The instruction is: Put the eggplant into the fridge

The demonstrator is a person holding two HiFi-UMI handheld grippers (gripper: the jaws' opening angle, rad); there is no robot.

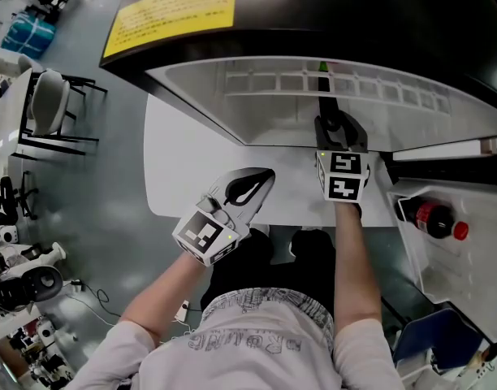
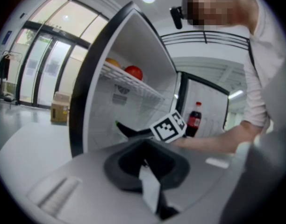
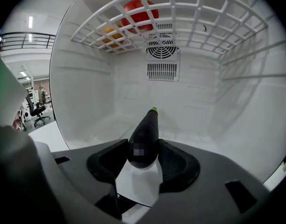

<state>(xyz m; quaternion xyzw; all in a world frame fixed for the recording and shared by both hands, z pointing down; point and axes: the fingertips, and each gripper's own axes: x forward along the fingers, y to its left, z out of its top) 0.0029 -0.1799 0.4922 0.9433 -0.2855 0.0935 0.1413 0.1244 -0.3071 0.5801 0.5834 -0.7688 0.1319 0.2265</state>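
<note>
White fridge cavity (image 3: 87,92) fills the right gripper view; at lower centre the right gripper (image 3: 144,154) pinches the eggplant (image 3: 147,125), its tip inside the cavity, apparently not yet set down. Left gripper (image 2: 144,166) is pressed together, empty; placing and release remain.

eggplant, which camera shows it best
The right gripper view: the eggplant fills the centre, clamped between the jaws, its green stem tip pointing away. The head view gives only a narrow dark sliver from above; the left gripper view shows it small and side-on.
</note>
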